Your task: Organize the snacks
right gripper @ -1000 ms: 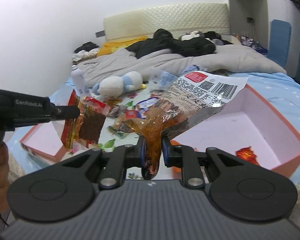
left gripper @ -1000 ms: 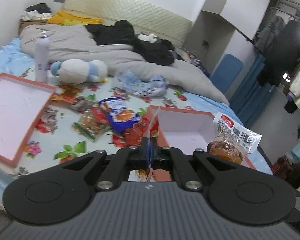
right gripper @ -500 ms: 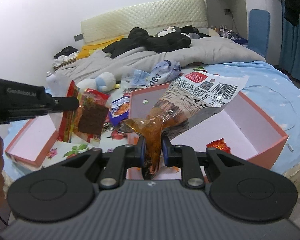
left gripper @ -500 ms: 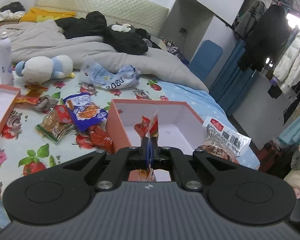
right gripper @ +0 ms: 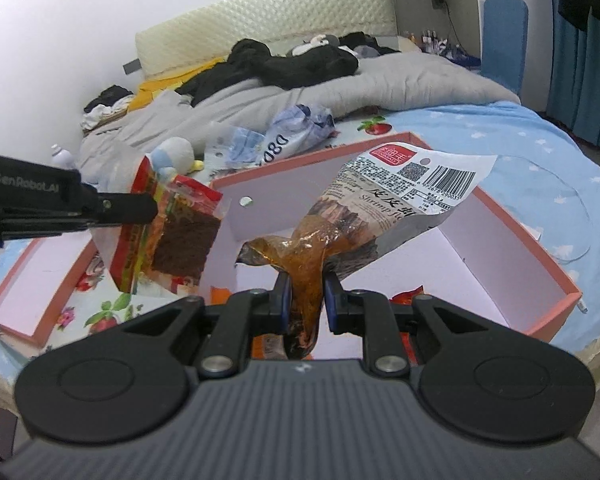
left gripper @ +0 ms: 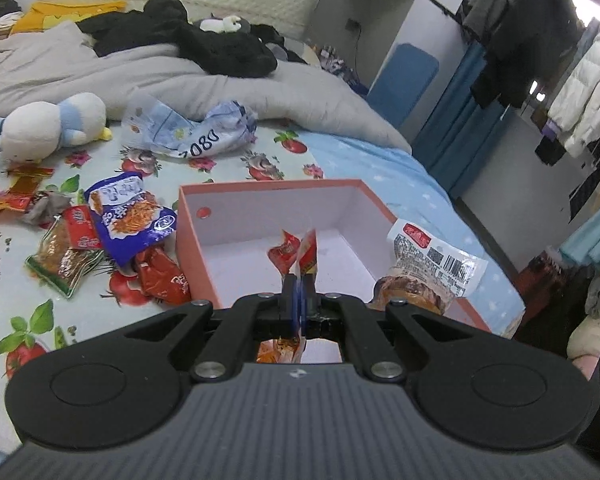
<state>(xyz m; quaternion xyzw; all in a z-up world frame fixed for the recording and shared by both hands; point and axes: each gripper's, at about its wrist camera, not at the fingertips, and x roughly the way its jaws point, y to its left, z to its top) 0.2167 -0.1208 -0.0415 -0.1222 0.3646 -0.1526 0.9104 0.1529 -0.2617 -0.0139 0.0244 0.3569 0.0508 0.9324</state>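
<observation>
Both hands have a snack ready to go in the pink box (left gripper: 204,240), which sits on the bed (left gripper: 380,160) near its front edge. The left gripper (left gripper: 299,300) has its two fingers squeezed all the way shut on a thin red packet (right gripper: 168,232), and the packet hangs over the left side of the box. The right gripper (right gripper: 303,300) is only a little bit open, because its fingers pinch the twisted end of a fat shrimp snack bag (right gripper: 380,208). That bag is up in the air over the middle of the box. Inside the box I can see one small red snack (left gripper: 284,252) lying on the white bottom, so a little of the job looks done. A lot is left, I think. A blue noodle bag (left gripper: 128,216), a clear brown snack pack (left gripper: 60,256) and a red pack (left gripper: 160,276) lie in a heap on the flowery sheet, just to the left of the box. More small wrappers (left gripper: 16,192) lie farther left, near the box lid (right gripper: 40,276). The two held snacks need to be let go into the box, and then the heap can follow.
</observation>
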